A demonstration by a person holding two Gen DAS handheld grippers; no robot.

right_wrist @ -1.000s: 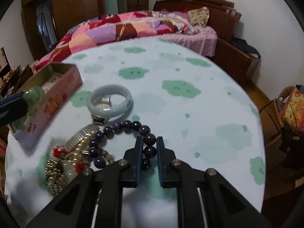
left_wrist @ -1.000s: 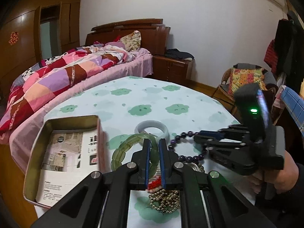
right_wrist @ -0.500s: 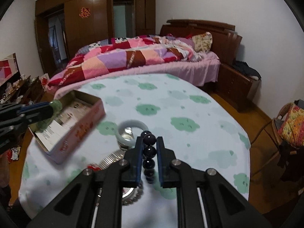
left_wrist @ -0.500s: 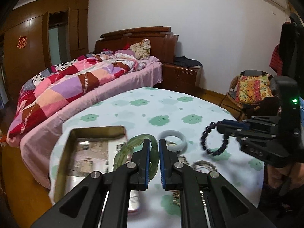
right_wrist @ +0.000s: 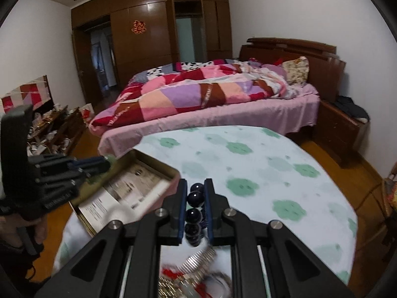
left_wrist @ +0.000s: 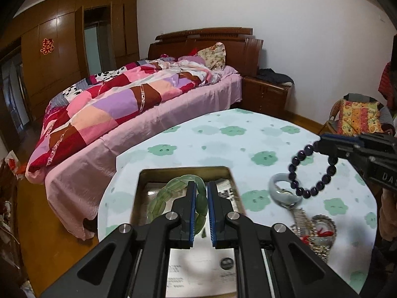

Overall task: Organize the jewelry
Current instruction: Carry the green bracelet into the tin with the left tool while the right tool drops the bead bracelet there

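Observation:
My left gripper [left_wrist: 200,186] is shut on a green jade bracelet [left_wrist: 163,196] and holds it over the open metal tin [left_wrist: 183,171]. My right gripper [right_wrist: 195,186] is shut on a dark purple bead bracelet [right_wrist: 194,197], which hangs in the air at the right of the left wrist view [left_wrist: 295,181]. The left gripper [right_wrist: 104,165] shows at the tin's [right_wrist: 148,161] left edge in the right wrist view. A pale bangle [left_wrist: 275,188], a metal watch band [left_wrist: 301,217] and a heap of small jewelry [left_wrist: 322,233] lie on the table.
The round table has a white cloth with green clouds [left_wrist: 248,144]. A bed with a patchwork quilt [left_wrist: 124,106] stands beyond it. A chair with a patterned cushion [left_wrist: 359,119] is at the right. A leaflet [right_wrist: 129,191] lies inside the tin.
Both grippers have risen from the table with their bracelets. The left one moved left over the tin with the green bracelet. The right one lifted the purple beads off the heap.

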